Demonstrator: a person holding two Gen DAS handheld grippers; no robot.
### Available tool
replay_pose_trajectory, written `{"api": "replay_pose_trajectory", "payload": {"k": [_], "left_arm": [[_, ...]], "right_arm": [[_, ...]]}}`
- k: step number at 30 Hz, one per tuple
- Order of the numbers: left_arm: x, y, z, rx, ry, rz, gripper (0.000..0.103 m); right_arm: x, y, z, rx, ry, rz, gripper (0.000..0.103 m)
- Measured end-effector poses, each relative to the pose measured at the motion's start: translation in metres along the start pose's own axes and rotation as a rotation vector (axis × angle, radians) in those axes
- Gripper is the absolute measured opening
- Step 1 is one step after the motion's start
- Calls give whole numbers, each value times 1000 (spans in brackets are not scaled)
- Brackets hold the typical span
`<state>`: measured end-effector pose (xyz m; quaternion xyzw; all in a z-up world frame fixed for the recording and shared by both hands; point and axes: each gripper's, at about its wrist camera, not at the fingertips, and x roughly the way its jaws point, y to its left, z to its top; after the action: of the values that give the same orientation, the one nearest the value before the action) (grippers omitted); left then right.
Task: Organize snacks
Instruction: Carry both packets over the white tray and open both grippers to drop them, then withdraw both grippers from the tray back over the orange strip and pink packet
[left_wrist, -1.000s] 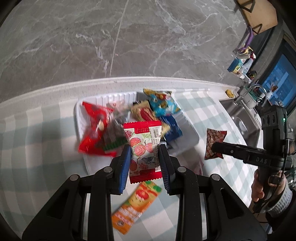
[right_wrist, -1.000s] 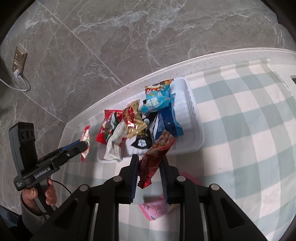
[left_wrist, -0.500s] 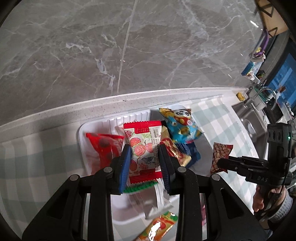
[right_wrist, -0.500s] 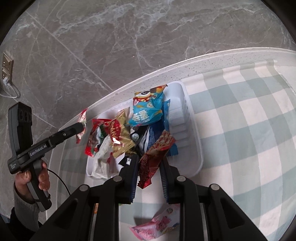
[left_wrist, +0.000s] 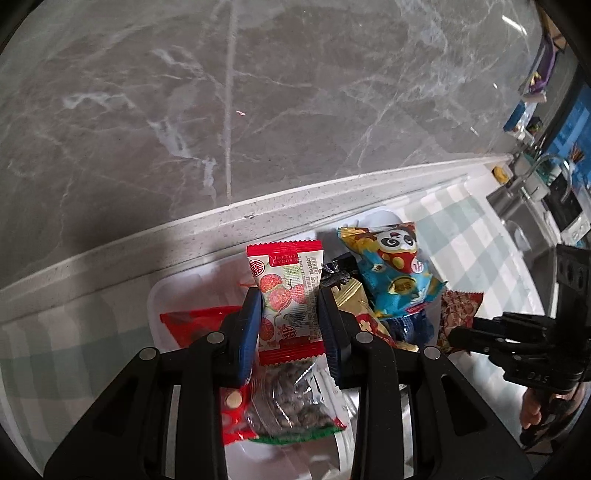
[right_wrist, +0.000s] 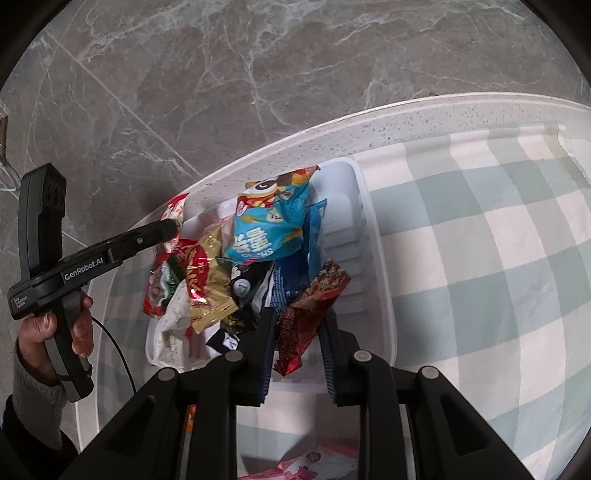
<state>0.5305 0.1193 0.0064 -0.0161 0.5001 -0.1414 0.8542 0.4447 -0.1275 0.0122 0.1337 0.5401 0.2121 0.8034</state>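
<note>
Both grippers have advanced over the white tray (right_wrist: 373, 236) since a second ago, each with a packet still clamped. The left gripper (left_wrist: 290, 314) has its fingers closed narrowly on a red-and-white strawberry packet (left_wrist: 286, 291), held upright above the tray's far end; a second ago that packet hung over the tray's near edge with an orange packet on the tabletop below, which no longer shows in the left wrist view. The right gripper (right_wrist: 297, 325) grips a dark red nut packet (right_wrist: 306, 314) by its lower half, now above the tray's near right portion beside the blue packets; a second ago it was short of the tray wall. The tray already holds a heap: a blue panda packet (right_wrist: 269, 221), a gold-and-red packet (right_wrist: 207, 280), a clear bag of seeds (left_wrist: 291, 398) and others. A pink packet (right_wrist: 314, 465) remains on the checked cloth (right_wrist: 498, 258) outside the tray. Judgement: both packets are positioned for release, neither has been let go, and at least the pink packet remains to be collected afterwards.
</note>
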Motion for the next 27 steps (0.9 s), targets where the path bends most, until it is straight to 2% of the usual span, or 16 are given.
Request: {"api": "replay_pose_trajectory", "payload": {"k": [5, 11, 15, 19, 27], "left_arm": [[15, -2, 0, -5, 30, 14, 29], [13, -6, -4, -5, 15, 34, 30], [-1, -8, -10, -1, -9, 46, 31], [-19, -10, -18, 2, -34, 57, 40], [-58, -21, -38, 28, -80, 84, 40]], "right_arm": [[0, 3, 0, -20, -3, -25, 28], [-7, 3, -1, -26, -19, -35, 29], [-16, 4, -4, -29, -39, -36, 36], [-23, 6, -6, -34, -54, -41, 36], [-41, 12, -18, -41, -71, -40, 36]]}}
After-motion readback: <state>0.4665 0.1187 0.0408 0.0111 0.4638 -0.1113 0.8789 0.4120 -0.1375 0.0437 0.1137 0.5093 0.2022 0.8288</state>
